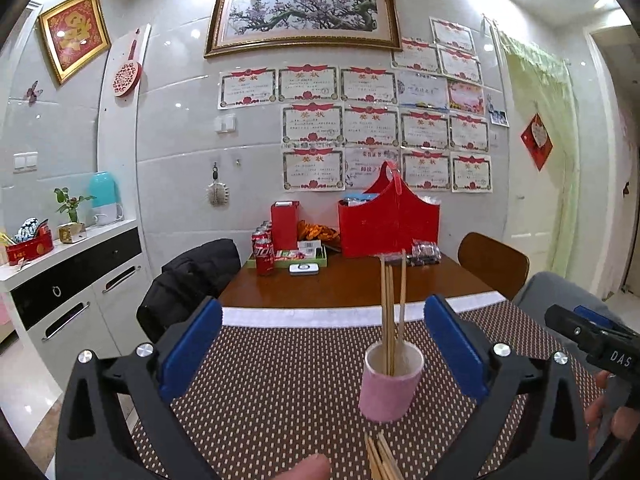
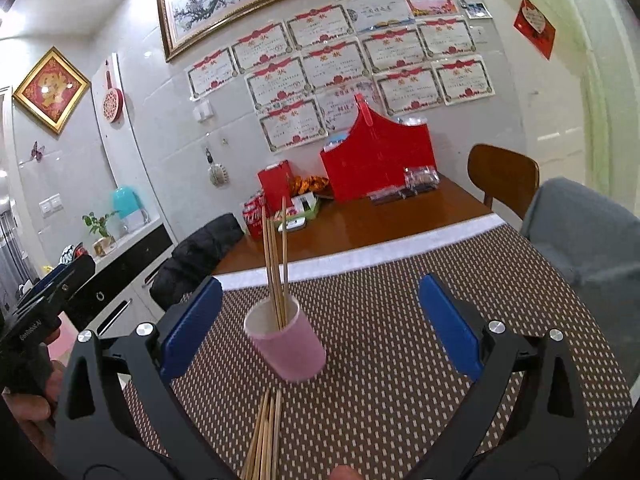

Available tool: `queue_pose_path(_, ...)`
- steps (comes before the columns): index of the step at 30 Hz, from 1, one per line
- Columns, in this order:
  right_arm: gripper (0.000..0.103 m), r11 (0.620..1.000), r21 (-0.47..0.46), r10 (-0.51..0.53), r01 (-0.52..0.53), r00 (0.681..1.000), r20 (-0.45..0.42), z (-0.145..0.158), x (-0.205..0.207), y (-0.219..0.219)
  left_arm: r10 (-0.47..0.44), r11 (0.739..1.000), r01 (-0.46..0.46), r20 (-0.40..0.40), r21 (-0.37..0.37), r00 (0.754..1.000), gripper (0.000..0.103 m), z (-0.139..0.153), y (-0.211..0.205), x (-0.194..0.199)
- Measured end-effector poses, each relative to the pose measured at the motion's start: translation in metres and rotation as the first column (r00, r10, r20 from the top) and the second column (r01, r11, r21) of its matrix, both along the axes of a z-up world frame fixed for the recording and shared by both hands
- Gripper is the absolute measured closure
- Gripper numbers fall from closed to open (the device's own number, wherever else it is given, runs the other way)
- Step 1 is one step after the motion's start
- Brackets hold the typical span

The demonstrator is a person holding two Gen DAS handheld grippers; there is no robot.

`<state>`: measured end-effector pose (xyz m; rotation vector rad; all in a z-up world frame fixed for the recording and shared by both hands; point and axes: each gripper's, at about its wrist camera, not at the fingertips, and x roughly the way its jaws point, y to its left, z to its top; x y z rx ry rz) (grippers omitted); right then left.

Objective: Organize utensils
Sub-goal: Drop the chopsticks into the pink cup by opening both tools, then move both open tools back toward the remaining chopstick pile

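A pink cup (image 1: 390, 384) (image 2: 286, 344) stands upright on the dotted brown mat (image 1: 280, 380) (image 2: 380, 340), with three wooden chopsticks (image 1: 390, 308) (image 2: 275, 264) standing in it. Several more chopsticks (image 1: 380, 458) (image 2: 264, 436) lie loose on the mat in front of the cup. My left gripper (image 1: 323, 334) is open and empty, with the cup between its blue pads and a little beyond them. My right gripper (image 2: 321, 312) is open and empty too, and the cup sits near its left pad without touching it. Each gripper shows at the edge of the other's view.
Behind the mat the wooden table (image 1: 352, 280) carries a red basket (image 1: 388, 220), a red box (image 1: 284, 224), cola cans (image 1: 263, 254) and a green tray (image 1: 288, 258). A chair with a black jacket (image 1: 188, 280) stands left, a wooden chair (image 1: 494, 262) right, a white cabinet (image 1: 76, 280) far left.
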<state>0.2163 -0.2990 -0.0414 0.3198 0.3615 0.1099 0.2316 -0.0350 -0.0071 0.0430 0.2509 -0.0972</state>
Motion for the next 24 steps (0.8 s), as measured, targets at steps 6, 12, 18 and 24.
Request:
queue_pose_path(6, 0.006, 0.998, -0.057, 0.013, -0.016, 0.998, -0.055, -0.007, -0.027, 0.009, 0.001, 0.999, 0.0, -0.054, 0.033, 0.999, 0.004, -0.012, -0.004, -0.026)
queue_pose_path(12, 0.006, 0.993, -0.109, 0.031, -0.043, 0.994, -0.107, -0.014, -0.047, 0.024, -0.007, 0.999, 0.012, -0.111, 0.044, 0.994, 0.004, -0.029, -0.005, -0.04)
queue_pose_path(18, 0.006, 0.986, -0.147, 0.055, -0.081, 0.983, -0.174, -0.029, -0.048, 0.039, -0.009, 0.999, 0.016, -0.168, 0.041, 0.986, 0.004, -0.052, -0.004, -0.046)
queue_pose_path(24, 0.006, 0.981, -0.154, 0.077, -0.118, 0.964, -0.253, -0.053, -0.041, 0.049, -0.001, 0.999, 0.009, -0.255, 0.034, 0.967, 0.004, -0.085, 0.002, -0.043)
